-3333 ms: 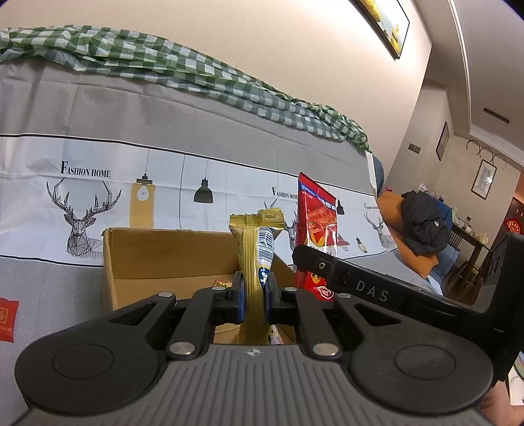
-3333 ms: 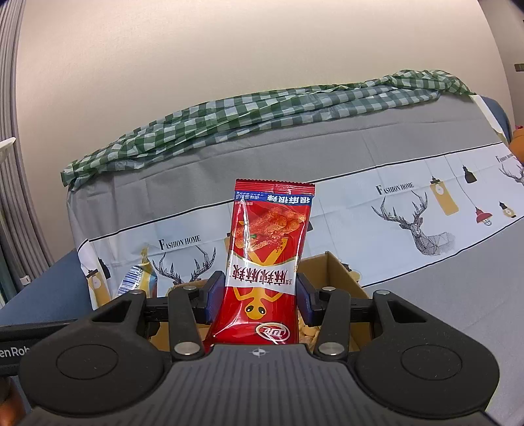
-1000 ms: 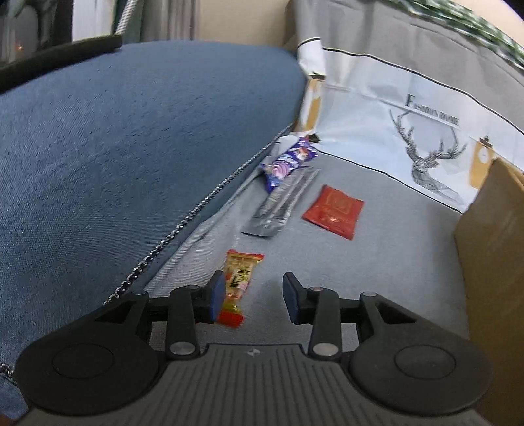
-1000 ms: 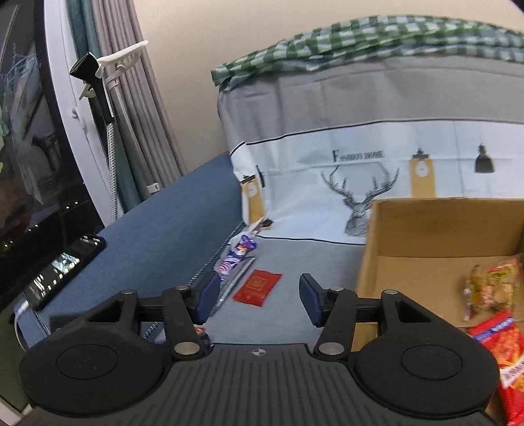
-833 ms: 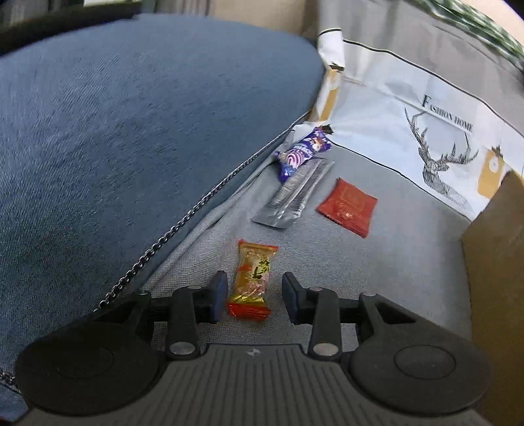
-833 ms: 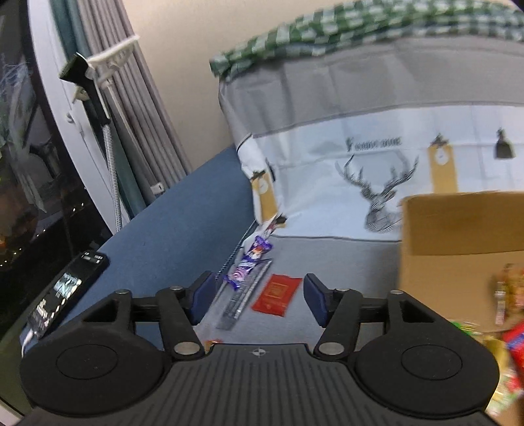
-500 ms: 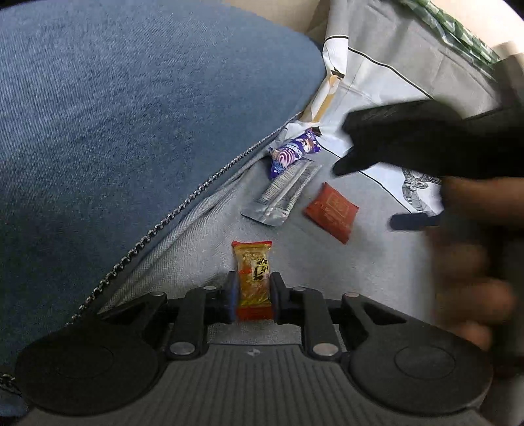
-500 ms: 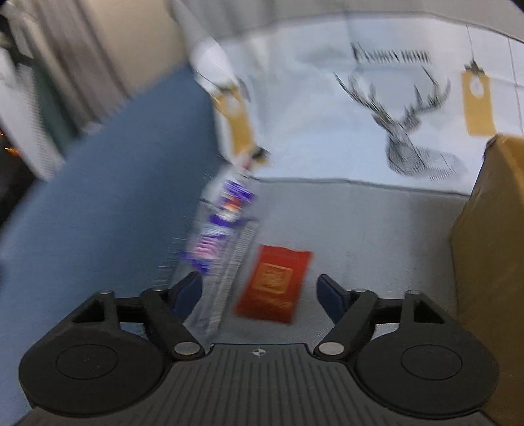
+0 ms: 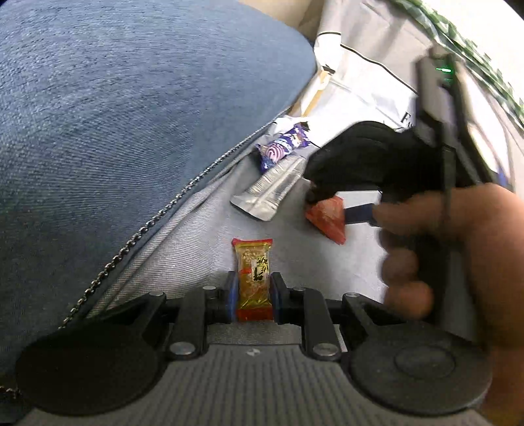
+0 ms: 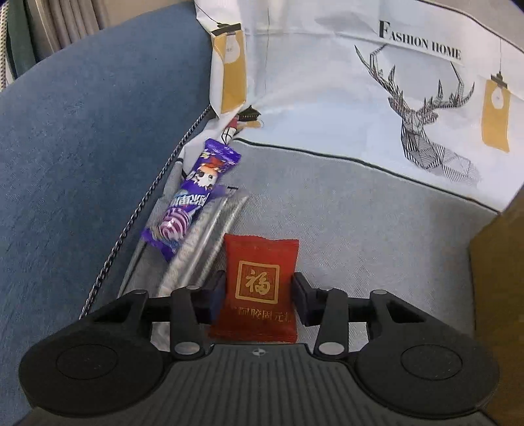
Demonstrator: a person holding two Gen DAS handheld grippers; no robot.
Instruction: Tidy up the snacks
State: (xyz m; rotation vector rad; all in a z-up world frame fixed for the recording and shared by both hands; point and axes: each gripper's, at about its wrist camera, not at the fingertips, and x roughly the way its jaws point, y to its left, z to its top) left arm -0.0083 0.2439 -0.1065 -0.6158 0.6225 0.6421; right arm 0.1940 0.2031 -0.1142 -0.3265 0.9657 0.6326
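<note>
Partly hidden red packet (image 9: pixel 327 218), blurred hand (image 9: pixel 458 262)

Blue denim-like sofa arm (image 10: pixel 82 147) fills nine to twelve o'clock; a metal chain (image 10: pixel 137 213) runs along its seam. Grey seat cover (image 10: pixel 360 222) in the centre. Backrest drape (image 10: pixel 327 82) at twelve to two: white, printed with a geometric deer (image 10: pixel 422 111), yellow hanging lamps, "FASHION HOME". Grey pleated curtain (image 10: pixel 65 23) at eleven. Even, soft light.
</note>
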